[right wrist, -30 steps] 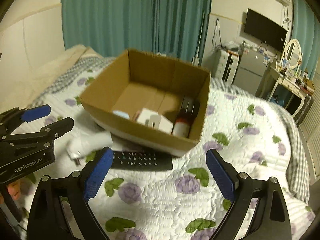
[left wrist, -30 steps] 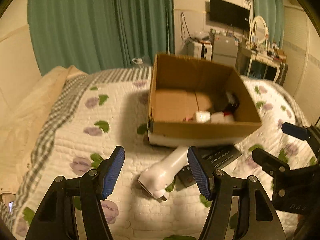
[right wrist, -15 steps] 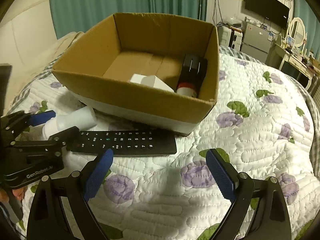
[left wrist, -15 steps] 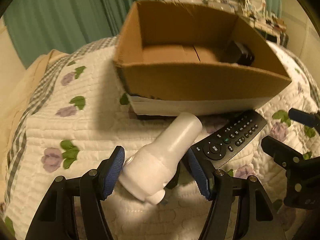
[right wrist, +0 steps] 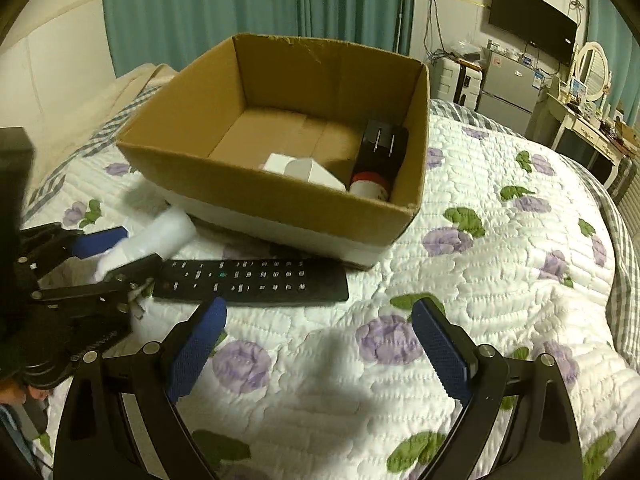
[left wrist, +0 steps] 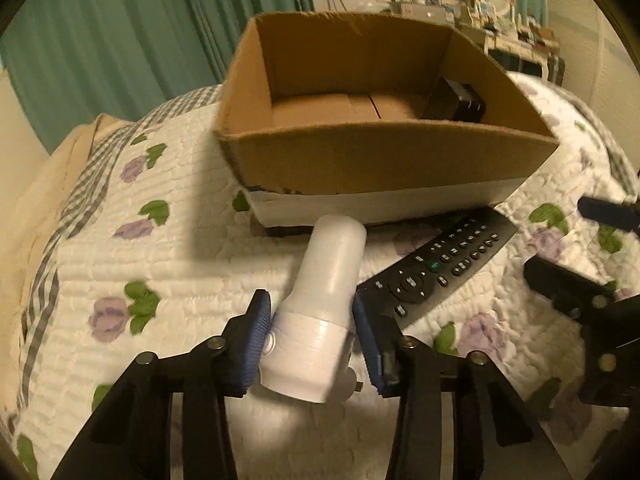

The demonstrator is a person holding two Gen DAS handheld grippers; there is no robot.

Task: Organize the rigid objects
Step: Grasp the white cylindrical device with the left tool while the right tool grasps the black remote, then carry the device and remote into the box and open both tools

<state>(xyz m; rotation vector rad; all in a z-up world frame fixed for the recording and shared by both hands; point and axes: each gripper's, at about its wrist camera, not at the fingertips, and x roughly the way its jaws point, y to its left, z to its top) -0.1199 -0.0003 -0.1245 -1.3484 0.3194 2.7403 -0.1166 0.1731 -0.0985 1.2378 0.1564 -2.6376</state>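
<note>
A white plastic bottle-shaped device (left wrist: 320, 304) lies on the quilt in front of the cardboard box (left wrist: 384, 160). My left gripper (left wrist: 312, 332) is shut on its wide end; it also shows in the right wrist view (right wrist: 116, 256). A black remote control (left wrist: 436, 264) lies beside it, against the box; it also shows in the right wrist view (right wrist: 252, 282). My right gripper (right wrist: 316, 344) is open and empty over the quilt, just short of the remote. The box (right wrist: 280, 196) holds a black-and-red item (right wrist: 378, 160) and a small white carton (right wrist: 300, 170).
The floral quilted bed (right wrist: 500, 280) spreads to the right. Green curtains (right wrist: 240, 12) hang behind the box. A fridge, a dressing table with a mirror (right wrist: 594, 68) and a wall TV (right wrist: 532, 28) stand far right. A beige pillow (left wrist: 40, 184) lies at the left.
My left gripper has moved forward around the white device and closed on it. My right gripper has come down closer to the remote and stayed open.
</note>
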